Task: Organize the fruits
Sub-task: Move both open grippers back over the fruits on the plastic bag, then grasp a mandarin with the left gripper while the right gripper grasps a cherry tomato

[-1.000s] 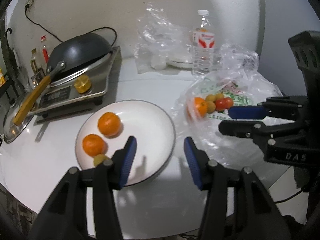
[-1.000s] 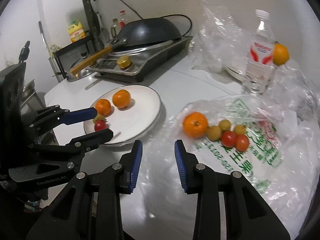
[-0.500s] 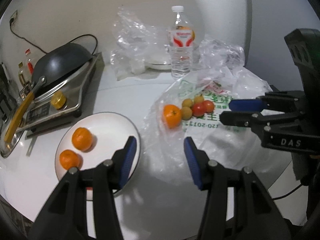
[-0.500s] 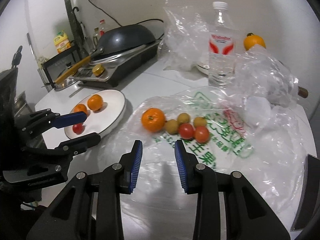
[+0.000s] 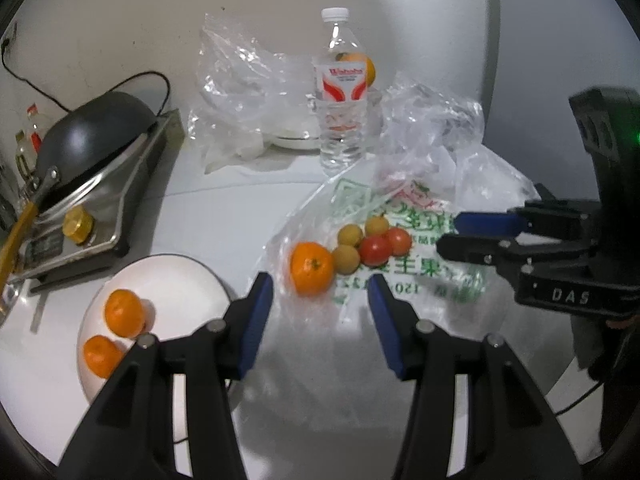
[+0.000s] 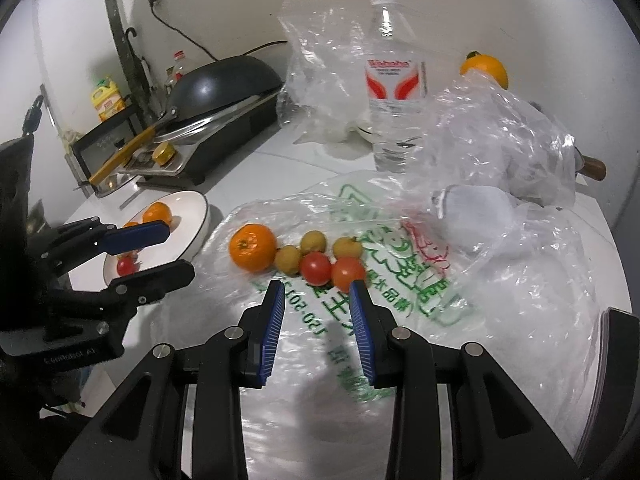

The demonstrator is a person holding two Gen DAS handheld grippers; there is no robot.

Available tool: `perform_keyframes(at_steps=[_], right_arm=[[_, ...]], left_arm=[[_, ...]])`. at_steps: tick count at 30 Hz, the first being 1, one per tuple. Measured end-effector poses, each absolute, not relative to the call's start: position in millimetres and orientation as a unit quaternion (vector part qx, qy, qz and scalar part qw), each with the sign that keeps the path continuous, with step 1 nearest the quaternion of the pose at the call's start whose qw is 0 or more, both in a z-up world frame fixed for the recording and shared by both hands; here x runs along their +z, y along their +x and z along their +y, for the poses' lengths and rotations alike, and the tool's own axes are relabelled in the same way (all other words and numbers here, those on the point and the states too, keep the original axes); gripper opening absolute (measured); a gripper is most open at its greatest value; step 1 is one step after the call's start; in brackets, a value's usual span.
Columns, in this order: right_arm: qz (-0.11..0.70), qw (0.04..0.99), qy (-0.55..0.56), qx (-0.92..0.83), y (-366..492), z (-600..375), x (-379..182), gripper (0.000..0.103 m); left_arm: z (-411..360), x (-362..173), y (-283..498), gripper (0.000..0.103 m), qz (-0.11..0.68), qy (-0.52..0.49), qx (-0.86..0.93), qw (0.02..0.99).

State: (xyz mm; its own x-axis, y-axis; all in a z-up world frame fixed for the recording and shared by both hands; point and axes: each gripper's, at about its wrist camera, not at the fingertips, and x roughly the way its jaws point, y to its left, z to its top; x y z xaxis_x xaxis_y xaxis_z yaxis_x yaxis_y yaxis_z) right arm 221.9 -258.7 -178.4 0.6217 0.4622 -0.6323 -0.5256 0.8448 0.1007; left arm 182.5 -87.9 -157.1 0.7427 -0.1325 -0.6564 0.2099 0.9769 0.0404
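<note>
1. The left gripper [image 5: 320,312] is wide open and holds nothing. It hangs over the white table [image 5: 224,216], just in front of a mandarin [image 5: 311,268]
2. The right gripper [image 6: 317,322] is partly open, with a smaller gap, and holds nothing too. Its blue pads [image 6: 272,330] point at two red tomatoes
3. The mandarin lies on a flat clear plastic bag [image 6: 400,280] with green writing on it
4. Beside the mandarin sit three small yellow-brown fruits [image 6: 288,259] and two cherry tomatoes [image 6: 316,267]. They are all bunched up close and touch each other
5. A white plate [image 5: 176,280] sits on the table, to the left of the bag. Two more mandarins [image 5: 124,313] lie on it, near its left side
6. In the right wrist view a small red tomato [image 6: 126,267] is on the plate as well, partly hidden by the left gripper
7. A clear water bottle [image 5: 343,100] with a red and white label stands upright behind the bag
8. An orange fruit [image 6: 484,70] sits far back near the wall, behind some crumpled plastic [image 6: 500,140]
9. A dark wok [image 6: 224,84] with a yellow handle rests on a stove [image 5: 100,208] at the left side of the table
10. A yellow bottle [image 6: 106,98] stands on a rack far to the left
</note>
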Motion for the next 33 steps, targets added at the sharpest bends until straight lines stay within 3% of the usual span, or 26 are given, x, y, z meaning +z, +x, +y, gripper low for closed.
perform_keyframes(at_steps=[33], right_arm=[[0.399, 0.879, -0.071, 0.252, 277, -247, -209, 0.035]], left_arm=[[-81, -202, 261, 0.051, 0.412, 0.044, -0.113, 0.903]])
